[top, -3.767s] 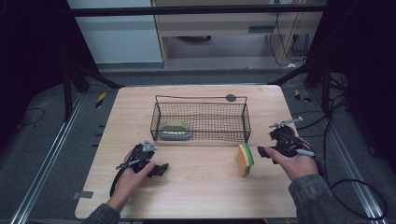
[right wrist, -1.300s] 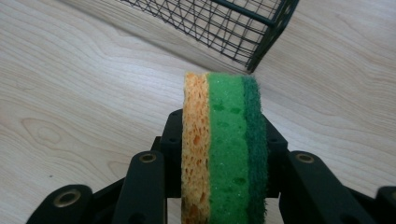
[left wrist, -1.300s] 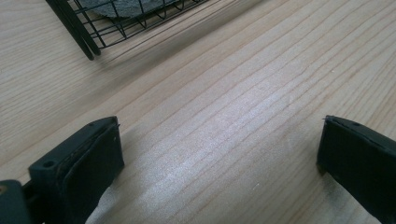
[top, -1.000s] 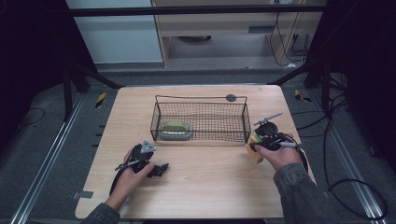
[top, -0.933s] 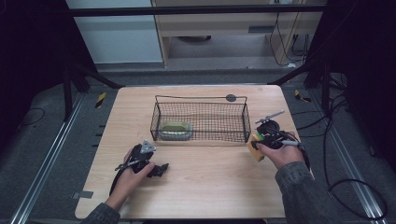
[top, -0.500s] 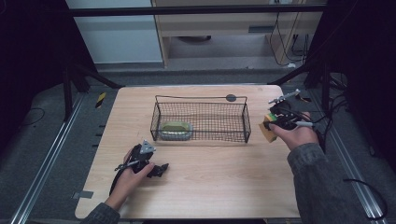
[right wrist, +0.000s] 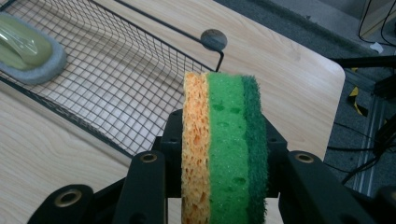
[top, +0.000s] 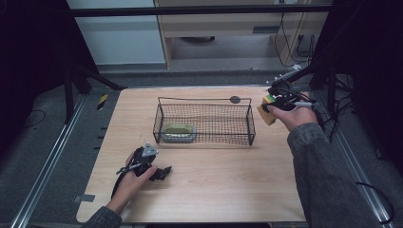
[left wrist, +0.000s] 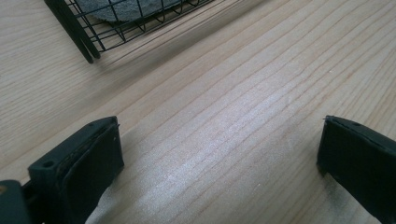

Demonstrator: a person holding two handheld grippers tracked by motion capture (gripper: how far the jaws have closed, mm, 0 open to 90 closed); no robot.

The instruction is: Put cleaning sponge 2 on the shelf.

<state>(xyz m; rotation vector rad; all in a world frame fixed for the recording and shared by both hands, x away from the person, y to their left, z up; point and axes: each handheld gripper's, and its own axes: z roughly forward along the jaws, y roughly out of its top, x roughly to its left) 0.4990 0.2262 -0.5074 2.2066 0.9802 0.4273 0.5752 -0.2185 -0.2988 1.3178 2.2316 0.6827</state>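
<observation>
Green-and-orange sponge [right wrist: 224, 149] layers, right gripper [right wrist: 219, 154] view

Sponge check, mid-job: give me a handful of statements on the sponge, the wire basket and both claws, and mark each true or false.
1. The right claw is shut on the sponge. True.
2. The sponge lies inside the wire basket. False: it is held up beside the basket's right end, outside the wire.
3. The left claw stands open with bare table between its jaws. True.
4. The basket is empty. False: a grey and green pad lies in its left part.
5. The sponge has an orange layer, a light green layer and a dark green layer. True.
6. The left claw grips the basket's rim. False: it sits on the table in front of the basket, apart from it.
</observation>
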